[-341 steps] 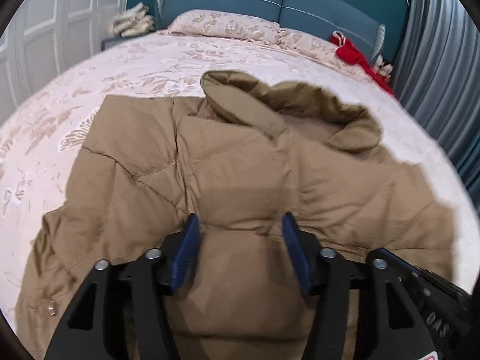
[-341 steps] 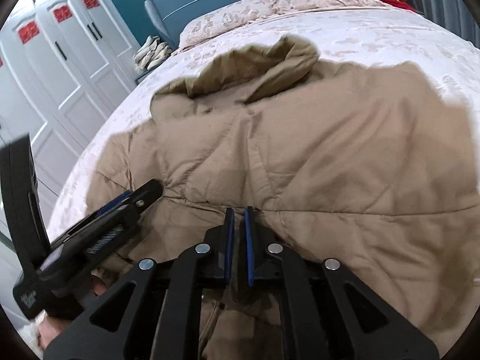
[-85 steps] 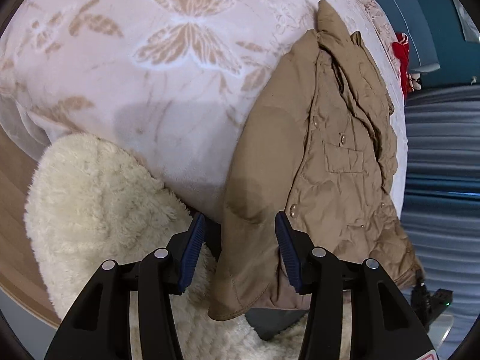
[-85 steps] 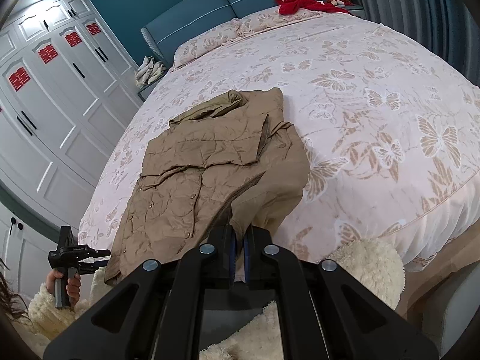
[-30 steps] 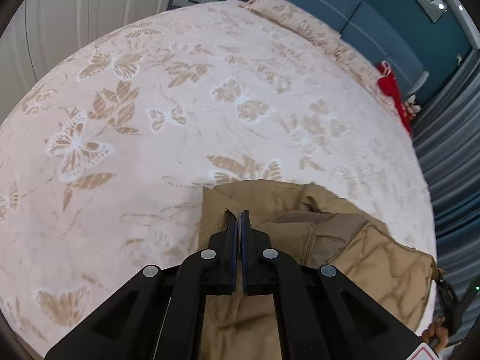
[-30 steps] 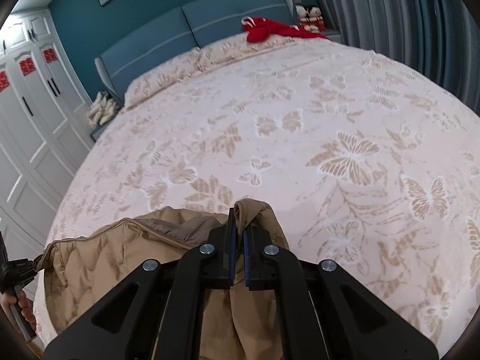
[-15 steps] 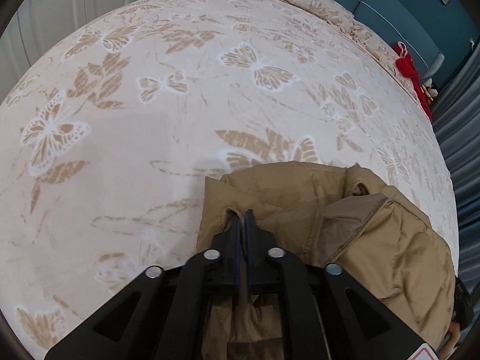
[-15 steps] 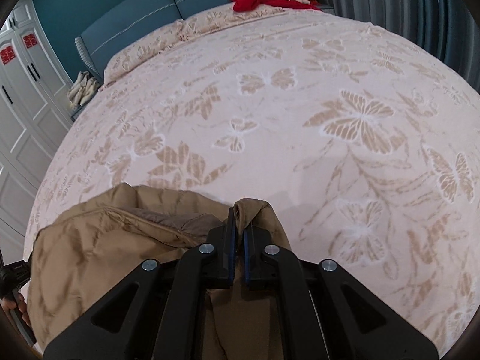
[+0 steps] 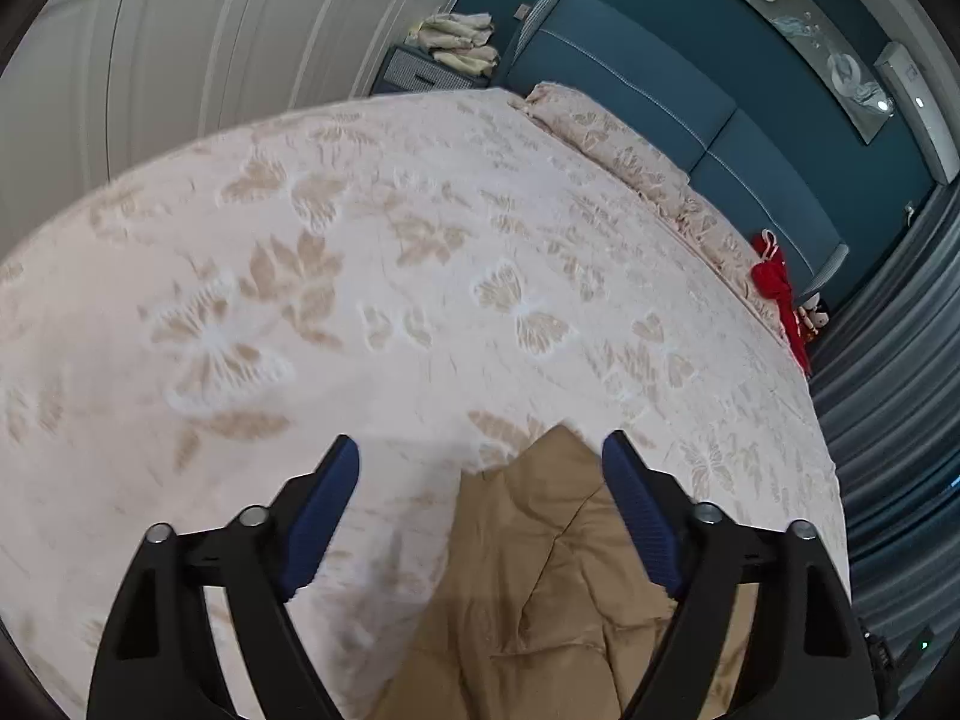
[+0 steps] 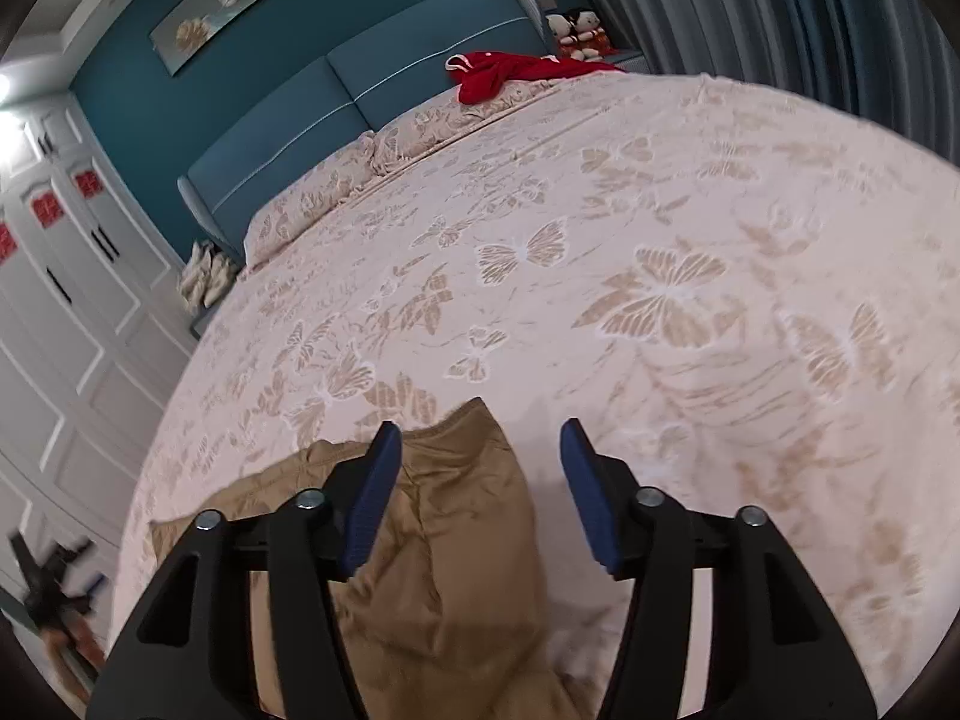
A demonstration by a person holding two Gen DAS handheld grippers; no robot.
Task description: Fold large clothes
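A tan quilted jacket (image 9: 540,588) lies folded on the pink butterfly-print bed (image 9: 360,276). In the left wrist view my left gripper (image 9: 480,468) is open above the jacket's far corner, holding nothing. In the right wrist view the same jacket (image 10: 456,540) lies below my right gripper (image 10: 477,450), which is also open and empty, its blue pads (image 10: 372,492) spread to either side of the jacket's corner. The near part of the jacket is hidden behind both grippers' frames.
A blue headboard (image 10: 384,102) and pillows (image 10: 336,192) are at the far end of the bed, with a red garment (image 10: 510,72) beside them. White wardrobe doors (image 9: 180,48) stand on the left, grey curtains (image 9: 900,420) on the right. The other gripper shows blurred at lower left (image 10: 54,576).
Both grippers were shut on the jacket's edge half a second ago; both have opened and let it go, and it now rests on the bed. Both cameras have tilted up.
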